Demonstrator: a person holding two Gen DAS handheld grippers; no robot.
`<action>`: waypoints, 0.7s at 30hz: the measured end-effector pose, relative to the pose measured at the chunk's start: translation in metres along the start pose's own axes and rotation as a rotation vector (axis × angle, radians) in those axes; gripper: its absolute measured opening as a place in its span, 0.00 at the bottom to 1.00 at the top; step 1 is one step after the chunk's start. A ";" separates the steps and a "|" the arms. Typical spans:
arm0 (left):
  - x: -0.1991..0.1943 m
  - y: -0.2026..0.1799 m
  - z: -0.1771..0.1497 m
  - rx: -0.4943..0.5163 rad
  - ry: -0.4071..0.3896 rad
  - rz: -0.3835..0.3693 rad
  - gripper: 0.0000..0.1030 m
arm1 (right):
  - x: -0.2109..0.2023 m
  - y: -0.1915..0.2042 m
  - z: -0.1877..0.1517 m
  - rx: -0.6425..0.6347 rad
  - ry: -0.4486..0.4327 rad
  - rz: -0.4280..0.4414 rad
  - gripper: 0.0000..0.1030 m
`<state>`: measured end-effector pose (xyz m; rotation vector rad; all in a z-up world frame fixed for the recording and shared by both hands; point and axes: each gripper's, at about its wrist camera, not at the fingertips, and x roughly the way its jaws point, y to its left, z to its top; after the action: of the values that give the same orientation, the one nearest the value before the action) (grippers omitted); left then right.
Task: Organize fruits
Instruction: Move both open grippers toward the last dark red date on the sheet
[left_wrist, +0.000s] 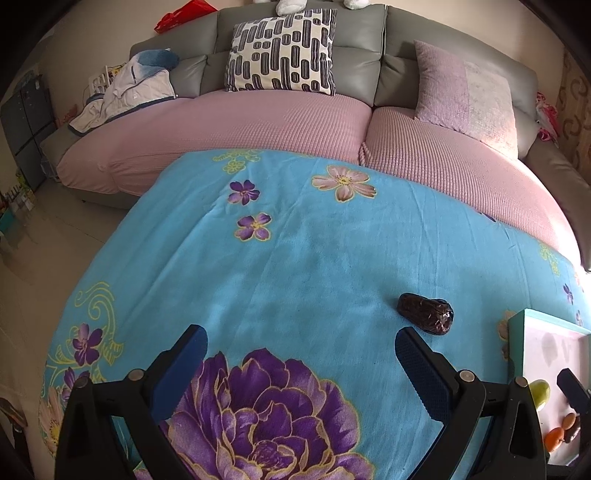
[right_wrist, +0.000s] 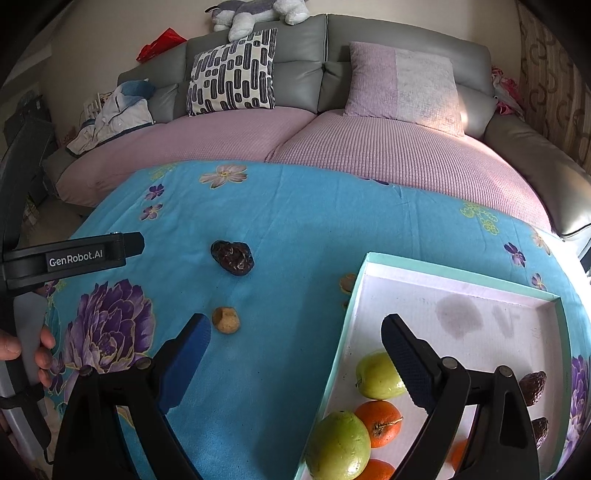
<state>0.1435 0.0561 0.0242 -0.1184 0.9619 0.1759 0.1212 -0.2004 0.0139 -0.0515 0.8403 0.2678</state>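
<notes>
Fruit's mostly piled in the tray (right_wrist: 458, 273) on the flowery blue cloth (right_wrist: 295, 229), though the right gripper (right_wrist: 295, 332) blocks half of it, and a wrapped date (right_wrist: 232, 257) plus a small tan lump (right_wrist: 225, 320) I can't identify sit loose outside. The left gripper (left_wrist: 301, 341) reads "GenRobot.AI" on its side. Both are spread wide with nothing in them.
</notes>
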 end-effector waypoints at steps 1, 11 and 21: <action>0.003 -0.001 0.001 0.002 0.008 -0.004 1.00 | 0.002 -0.001 0.001 0.001 -0.001 0.003 0.91; 0.027 0.005 0.016 -0.034 0.032 -0.042 1.00 | 0.026 -0.004 0.018 0.024 0.019 0.013 0.91; 0.054 0.013 0.014 -0.014 0.099 0.003 1.00 | 0.050 0.024 0.013 -0.075 0.090 0.043 0.81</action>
<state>0.1828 0.0764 -0.0125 -0.1400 1.0593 0.1809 0.1565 -0.1644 -0.0132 -0.1164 0.9212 0.3392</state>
